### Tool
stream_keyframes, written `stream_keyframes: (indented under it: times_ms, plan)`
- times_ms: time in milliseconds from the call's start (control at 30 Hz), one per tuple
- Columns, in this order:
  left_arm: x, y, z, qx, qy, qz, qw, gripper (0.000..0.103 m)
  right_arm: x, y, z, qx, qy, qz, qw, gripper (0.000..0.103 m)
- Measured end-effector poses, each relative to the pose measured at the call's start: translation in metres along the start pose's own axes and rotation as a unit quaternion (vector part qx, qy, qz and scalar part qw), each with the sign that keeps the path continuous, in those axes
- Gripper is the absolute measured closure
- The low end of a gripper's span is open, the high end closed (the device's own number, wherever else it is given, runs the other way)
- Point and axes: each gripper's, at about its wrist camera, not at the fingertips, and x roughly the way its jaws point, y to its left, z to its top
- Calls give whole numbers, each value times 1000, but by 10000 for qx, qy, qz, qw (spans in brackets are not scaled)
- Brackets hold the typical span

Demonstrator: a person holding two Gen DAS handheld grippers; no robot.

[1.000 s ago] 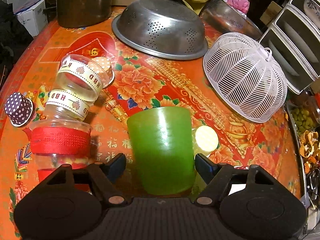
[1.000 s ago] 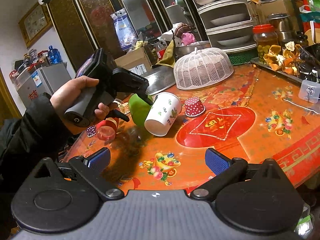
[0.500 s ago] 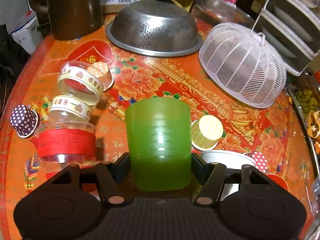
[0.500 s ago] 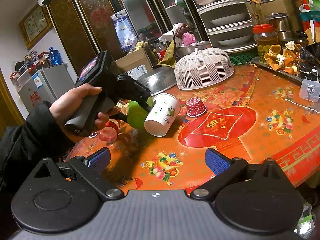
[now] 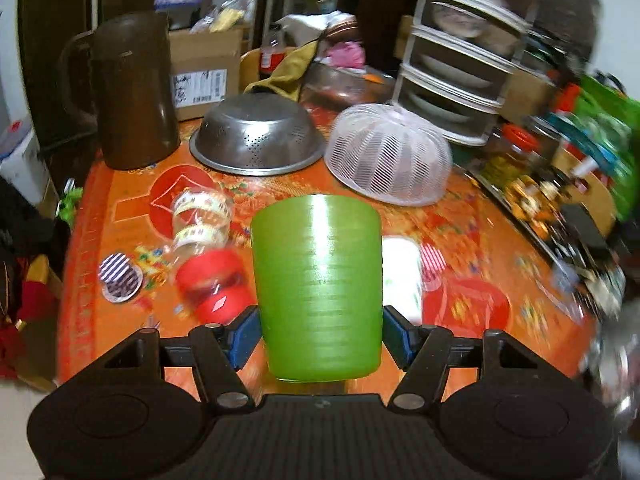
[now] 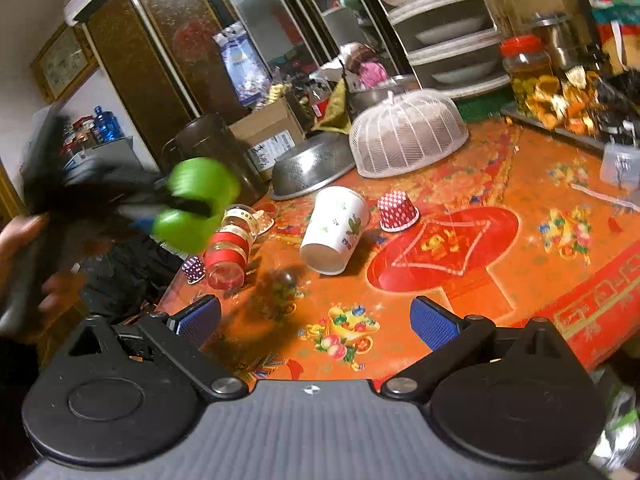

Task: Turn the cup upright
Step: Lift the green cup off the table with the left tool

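My left gripper [image 5: 320,334] is shut on a green plastic cup [image 5: 317,284] and holds it lifted above the orange table [image 5: 472,240]. In the right wrist view the green cup [image 6: 196,204] is in the air at the left, blurred by motion, with the left gripper's dark fingers across its middle. My right gripper [image 6: 316,320] is open and empty above the table's near edge. A white paper cup [image 6: 336,232] with a plant print lies tipped on its side in the middle of the table.
A clear ribboned jar [image 6: 232,248] lies on its side at the left. A red dotted paper cup [image 6: 398,212] stands mouth down. A steel colander [image 5: 256,136], a white mesh food cover [image 5: 388,156] and a brown jug [image 5: 132,96] stand at the back.
My left gripper closed on the green cup, lifted it off the table and tilted up, so more of the room shows. My right gripper stayed roughly in place.
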Motion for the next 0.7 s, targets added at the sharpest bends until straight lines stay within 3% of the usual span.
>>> stream_keyframes:
  times_ms: [133,300,433,700]
  plan:
    - [-20,5,-54,146,134,-276,9994,35,5,1,1,271,296,-5,9992,1]
    - [-4,5,-101,-67,431,-581,9974,35,17,19,-2,316,706,-37,9970,1]
    - [18,13,-120,-374,728,-734,9939,36,33,29,-1,557,1177,-4,9915,1]
    - [18,9,-136,-376,665,-1092,9911,35,75,56,2,1009,2237,146,9693,1]
